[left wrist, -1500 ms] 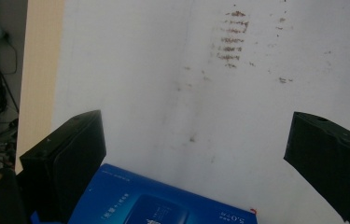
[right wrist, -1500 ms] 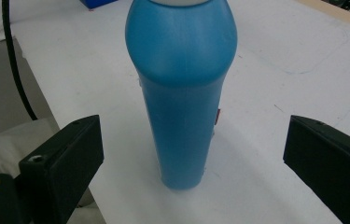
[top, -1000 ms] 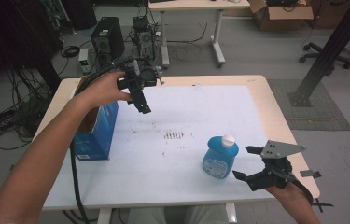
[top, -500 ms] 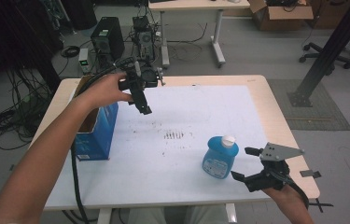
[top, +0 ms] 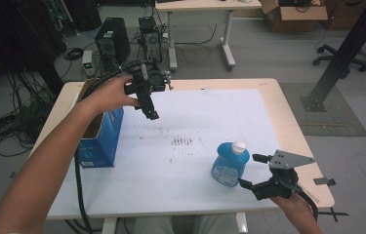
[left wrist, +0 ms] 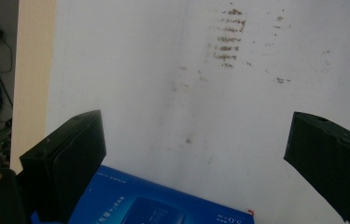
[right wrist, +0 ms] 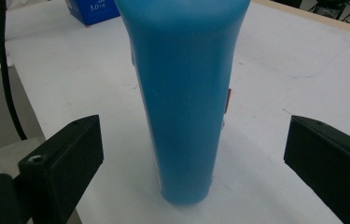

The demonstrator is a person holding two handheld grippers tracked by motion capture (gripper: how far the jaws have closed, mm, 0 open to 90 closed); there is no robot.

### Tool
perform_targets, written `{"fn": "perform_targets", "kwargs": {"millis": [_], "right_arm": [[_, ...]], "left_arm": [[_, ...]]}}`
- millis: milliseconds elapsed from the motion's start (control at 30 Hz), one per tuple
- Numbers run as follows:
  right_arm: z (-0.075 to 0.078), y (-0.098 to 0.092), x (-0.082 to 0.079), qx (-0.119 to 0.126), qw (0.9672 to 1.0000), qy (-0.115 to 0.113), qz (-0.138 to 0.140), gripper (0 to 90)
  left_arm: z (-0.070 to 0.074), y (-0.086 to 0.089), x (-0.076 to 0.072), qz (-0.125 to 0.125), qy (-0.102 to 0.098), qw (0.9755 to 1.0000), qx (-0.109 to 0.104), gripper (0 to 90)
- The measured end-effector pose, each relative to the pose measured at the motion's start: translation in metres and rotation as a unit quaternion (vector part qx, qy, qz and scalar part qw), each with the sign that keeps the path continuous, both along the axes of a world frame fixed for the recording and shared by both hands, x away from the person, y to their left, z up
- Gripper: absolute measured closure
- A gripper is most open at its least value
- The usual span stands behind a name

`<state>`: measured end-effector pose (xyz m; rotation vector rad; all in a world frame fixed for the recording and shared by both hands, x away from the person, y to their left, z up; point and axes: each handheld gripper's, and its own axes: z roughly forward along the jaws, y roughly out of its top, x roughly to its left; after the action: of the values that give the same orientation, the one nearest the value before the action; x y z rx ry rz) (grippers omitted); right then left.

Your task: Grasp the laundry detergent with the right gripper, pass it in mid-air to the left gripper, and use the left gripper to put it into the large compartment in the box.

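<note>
**Bottle lined up between wide-open jaws**

Right hand-held gripper (top: 257,176) is sitting low at the near right corner of the bench (top: 205,204), jaws spread wide and gripping nothing. Its own view is telling the story: the blue bottle (right wrist: 186,93) is standing upright dead centre between the two black jaws, with clear space showing on both sides, so no contact yet. From above, the bottle (top: 229,163) with its white cap is standing on the white sheet just beside the jaw tips, near the front edge.

Over on the far left, the left hand-held gripper (top: 150,109) is hanging in the air above the bench, tilted downward, jaws likewise released and empty. Its view is looking down past the jaws at the blue box (left wrist: 163,205) below and the smudged sheet beyond. In the high view that open-topped blue box (top: 101,139) is standing at the left edge of the bench, well apart from the bottle.

Reading this as the approach step: the right side is squaring up for a grasp on the bottle's body. The next move, as I judge it, is calling for a little more forward travel, then an even squeeze around the middle, keeping the tall bottle from tipping.
</note>
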<state>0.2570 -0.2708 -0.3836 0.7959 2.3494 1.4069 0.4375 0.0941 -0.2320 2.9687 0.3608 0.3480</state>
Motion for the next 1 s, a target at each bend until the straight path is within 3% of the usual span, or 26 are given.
{"fn": "perform_targets", "kwargs": {"millis": [333, 1000], "right_arm": [[-0.011, 0.007, 0.007, 0.024, 0.9997, -0.001, -0.003, 4.5], [-0.021, 0.026, 0.018, 0.03, 0.9995, -0.003, 0.005, 5.4]], "left_arm": [[0.0, 0.0, 0.0, 0.001, -0.001, 1.0, -0.001, 5.6], [-0.001, 0.001, 0.0, 0.002, -0.001, 1.0, -0.001, 5.6]]}}
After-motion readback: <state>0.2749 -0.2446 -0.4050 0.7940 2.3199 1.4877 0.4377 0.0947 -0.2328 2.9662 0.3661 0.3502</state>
